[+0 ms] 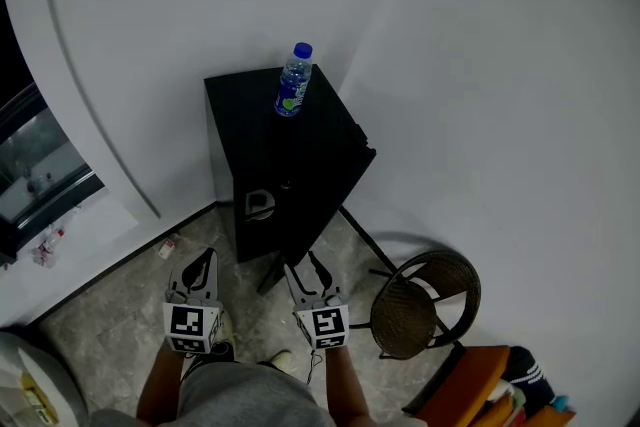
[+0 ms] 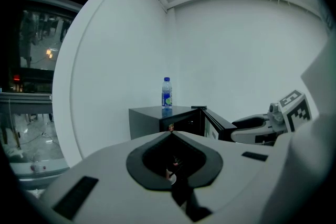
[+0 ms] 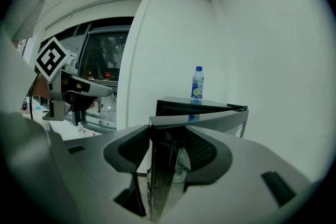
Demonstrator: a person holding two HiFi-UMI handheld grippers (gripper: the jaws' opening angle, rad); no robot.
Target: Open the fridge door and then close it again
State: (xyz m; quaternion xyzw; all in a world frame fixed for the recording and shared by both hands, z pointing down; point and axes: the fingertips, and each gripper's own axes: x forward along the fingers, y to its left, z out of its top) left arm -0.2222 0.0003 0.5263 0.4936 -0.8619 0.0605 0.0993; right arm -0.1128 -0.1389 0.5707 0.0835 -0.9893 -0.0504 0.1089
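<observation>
Fridge (image 1: 250, 110) sits in the corner w/ a bottle (image 1: 293, 80) on top, its door (image 3: 157, 176) swung open toward me. My right hand-held gripper (image 3: 157, 132) is clamped on the door's free edge (thin black slab btwn the jaws). Left hand-held gripper (image 1: 203, 263) is closed, empty, off the door.

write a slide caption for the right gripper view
The right hand-held gripper gripping the open fridge door by its edge, water bottle standing on the fridge top.
</observation>
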